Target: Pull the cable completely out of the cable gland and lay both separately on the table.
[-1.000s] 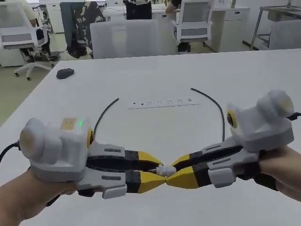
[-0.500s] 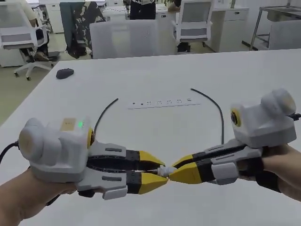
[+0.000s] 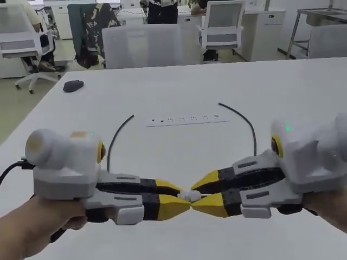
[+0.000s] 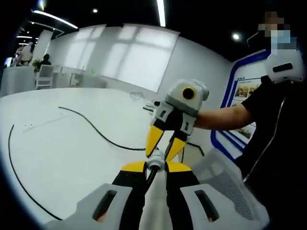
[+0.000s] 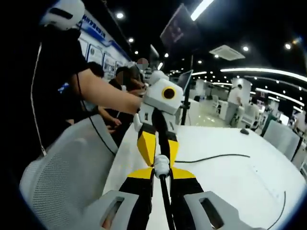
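Observation:
A small white cable gland (image 3: 189, 195) hangs above the white table (image 3: 179, 157), between two grippers that meet tip to tip. My left gripper (image 3: 181, 198) comes in from the left and is shut on the gland (image 4: 156, 164). From the right, my right gripper (image 3: 199, 196) is shut on the black cable (image 5: 165, 199) just behind the gland (image 5: 161, 166). The cable runs back between its yellow jaws. In each gripper view the other gripper reaches down to the gland from above.
Two black cable runs lie on the table, one at the left (image 3: 114, 138) and one at the right (image 3: 248, 123) that passes behind my right gripper. A white power strip (image 3: 184, 118) lies mid-table and a dark mouse (image 3: 72, 85) at the far left. Office chairs stand beyond the far edge.
Both grippers stay tip to tip on the gland. The right gripper has sunk lower and levelled out. The left has dropped slightly.

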Motion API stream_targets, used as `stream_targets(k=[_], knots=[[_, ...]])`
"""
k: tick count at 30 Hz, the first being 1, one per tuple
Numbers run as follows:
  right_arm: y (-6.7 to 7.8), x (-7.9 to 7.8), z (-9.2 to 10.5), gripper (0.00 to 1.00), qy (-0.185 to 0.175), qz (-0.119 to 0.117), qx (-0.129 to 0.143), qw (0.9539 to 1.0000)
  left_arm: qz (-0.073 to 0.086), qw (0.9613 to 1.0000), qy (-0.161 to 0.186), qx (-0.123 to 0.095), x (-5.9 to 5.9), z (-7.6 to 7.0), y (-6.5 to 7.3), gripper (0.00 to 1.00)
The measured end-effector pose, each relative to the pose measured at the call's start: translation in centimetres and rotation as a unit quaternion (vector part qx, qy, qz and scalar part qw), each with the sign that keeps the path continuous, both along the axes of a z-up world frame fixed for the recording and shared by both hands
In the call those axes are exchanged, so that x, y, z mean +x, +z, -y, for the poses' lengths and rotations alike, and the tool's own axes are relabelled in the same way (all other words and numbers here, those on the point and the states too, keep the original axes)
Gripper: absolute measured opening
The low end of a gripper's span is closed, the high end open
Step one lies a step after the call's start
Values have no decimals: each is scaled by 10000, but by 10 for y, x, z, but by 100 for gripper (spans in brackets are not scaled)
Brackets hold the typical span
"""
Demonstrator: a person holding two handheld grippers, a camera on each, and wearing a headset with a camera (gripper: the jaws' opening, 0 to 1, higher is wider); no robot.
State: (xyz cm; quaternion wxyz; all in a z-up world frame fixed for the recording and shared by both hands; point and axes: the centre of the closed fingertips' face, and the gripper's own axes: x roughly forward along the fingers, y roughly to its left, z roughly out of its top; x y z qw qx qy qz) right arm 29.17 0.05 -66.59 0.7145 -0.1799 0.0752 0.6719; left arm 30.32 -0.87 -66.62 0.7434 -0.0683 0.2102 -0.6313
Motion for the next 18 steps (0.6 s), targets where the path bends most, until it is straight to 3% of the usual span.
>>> stream_targets(k=[2,4,5,6,7,9,12,18], knots=[[-2,0,1,7,-28,72,-74,9999,-9,10000,5,26,-1,0,-2,14],[-5,4,3,8,-272,-287,-140,9991,157,9999,10,65,-1,1,-3,14],[-8,7,7,9,-436,-565,-274,9971,318,9994,25,166,1,0,-5,14],[-12,9,10,10,-464,-521,-404,9967,368,9992,29,183,1,0,-6,14],[-13,12,13,9,-401,-144,-533,9977,372,9991,32,204,2,0,-7,14],[-20,14,19,4,-392,98,-819,9958,342,9992,89,188,3,0,-6,14],[-20,11,18,0,-326,-11,-796,9963,528,9981,39,319,1,4,-10,14],[-28,9,18,0,-385,37,-996,9943,619,9970,40,459,0,6,-15,14]])
